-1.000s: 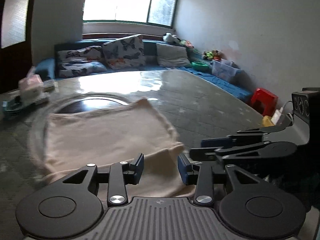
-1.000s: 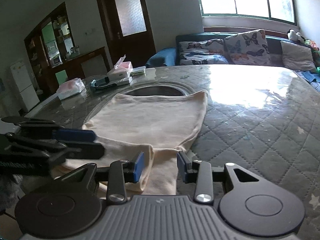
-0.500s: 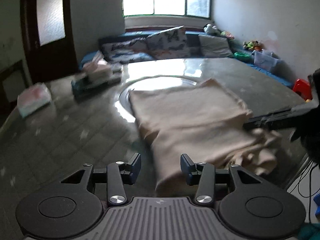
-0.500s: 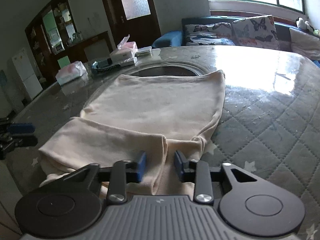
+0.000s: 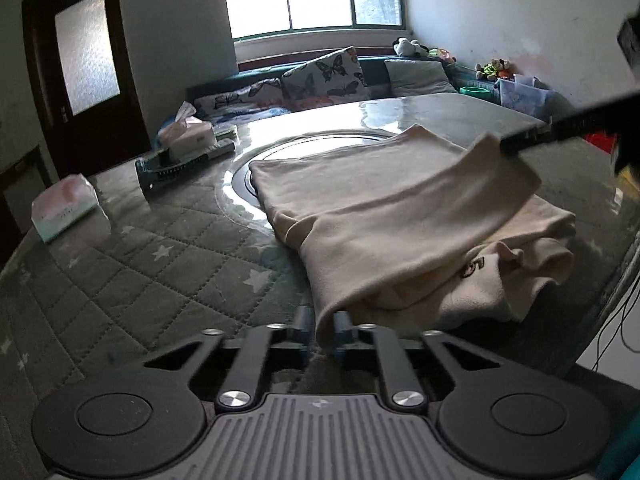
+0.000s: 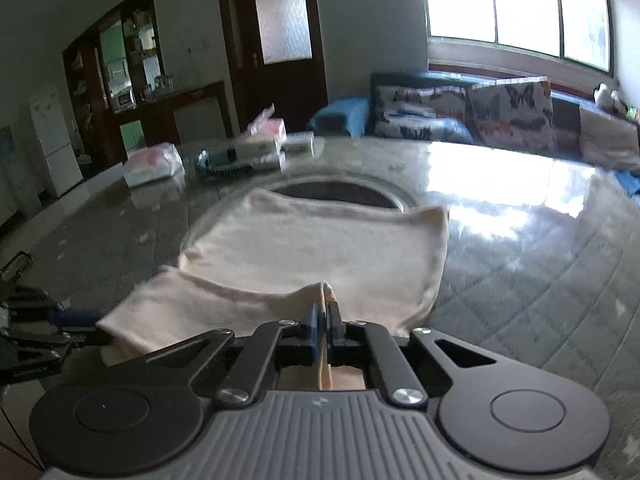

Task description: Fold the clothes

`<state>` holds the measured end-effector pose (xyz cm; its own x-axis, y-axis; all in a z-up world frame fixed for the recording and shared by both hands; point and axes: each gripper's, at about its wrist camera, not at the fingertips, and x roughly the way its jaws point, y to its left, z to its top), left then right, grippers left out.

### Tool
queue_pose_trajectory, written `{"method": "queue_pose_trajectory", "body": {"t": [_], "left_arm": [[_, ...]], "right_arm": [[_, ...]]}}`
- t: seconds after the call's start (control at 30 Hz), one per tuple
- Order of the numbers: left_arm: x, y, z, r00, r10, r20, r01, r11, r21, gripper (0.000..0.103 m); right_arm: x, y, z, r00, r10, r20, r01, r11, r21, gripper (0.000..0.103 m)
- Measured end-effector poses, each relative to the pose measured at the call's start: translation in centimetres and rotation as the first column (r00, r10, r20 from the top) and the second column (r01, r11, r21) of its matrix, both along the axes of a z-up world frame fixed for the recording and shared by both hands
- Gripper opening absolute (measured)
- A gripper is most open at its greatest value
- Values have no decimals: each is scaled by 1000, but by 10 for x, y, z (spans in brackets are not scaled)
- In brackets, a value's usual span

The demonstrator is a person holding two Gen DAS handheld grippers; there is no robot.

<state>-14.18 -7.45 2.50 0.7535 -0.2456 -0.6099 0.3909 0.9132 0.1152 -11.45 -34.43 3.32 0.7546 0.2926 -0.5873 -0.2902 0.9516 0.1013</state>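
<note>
A cream garment (image 5: 400, 208) lies partly folded on the quilted table cover (image 5: 160, 264), with dark lettering showing on its lower layer. My left gripper (image 5: 322, 330) is shut on the near corner of the garment's folded top layer. In the right wrist view the same garment (image 6: 312, 248) spreads ahead, and my right gripper (image 6: 322, 320) is shut on a pinched ridge of its near edge. The right gripper's tip (image 5: 508, 146) shows in the left wrist view, holding the far corner raised. The left gripper (image 6: 80, 320) appears at the left edge of the right wrist view.
A round glass turntable (image 5: 240, 172) lies under the garment's far end. Two tissue packs (image 5: 68, 208) (image 5: 188, 132) and a dark tray (image 5: 180, 164) stand on the table's left. The table edge (image 5: 624, 264) drops off at right, with cables below. A sofa with cushions (image 5: 320, 76) runs under the window.
Both grippers went from open to shut on the garment. The left gripper came down to the near corner of the fold. The right gripper pinched its edge, lifting it slightly.
</note>
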Motion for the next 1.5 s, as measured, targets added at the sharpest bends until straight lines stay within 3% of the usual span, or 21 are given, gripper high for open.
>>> {"method": "queue_pose_trajectory", "body": {"t": [0.1, 0.43, 0.7, 0.9, 1.13, 1.43, 1.5], "left_arm": [[-6, 1, 1, 1000, -8, 25, 8, 1000, 10, 2], [-3, 15, 6, 999, -34, -24, 35, 999, 26, 5], [34, 5, 38, 999, -48, 3, 48, 994, -94, 6], [74, -25, 25, 996, -74, -39, 68, 988, -140, 6], [103, -15, -2, 994, 14, -109, -29, 991, -134, 6], [128, -7, 12, 995, 17, -99, -38, 978, -207, 7], [138, -10, 7, 993, 29, -115, -50, 981, -188, 7]], "right_arm": [[-5, -1, 9, 1000, -13, 26, 13, 1000, -6, 3], [2, -9, -22, 997, -45, -69, 43, 999, -27, 7], [4, -6, -14, 1000, 4, -28, -5, 1000, -19, 7], [12, 7, -24, 998, 47, -46, -48, 999, -17, 7], [22, 6, -40, 996, 43, -83, -46, 998, -32, 7], [24, 2, -41, 994, 52, -97, -54, 998, -20, 8], [25, 2, -42, 994, 53, -99, -55, 998, -16, 9]]}}
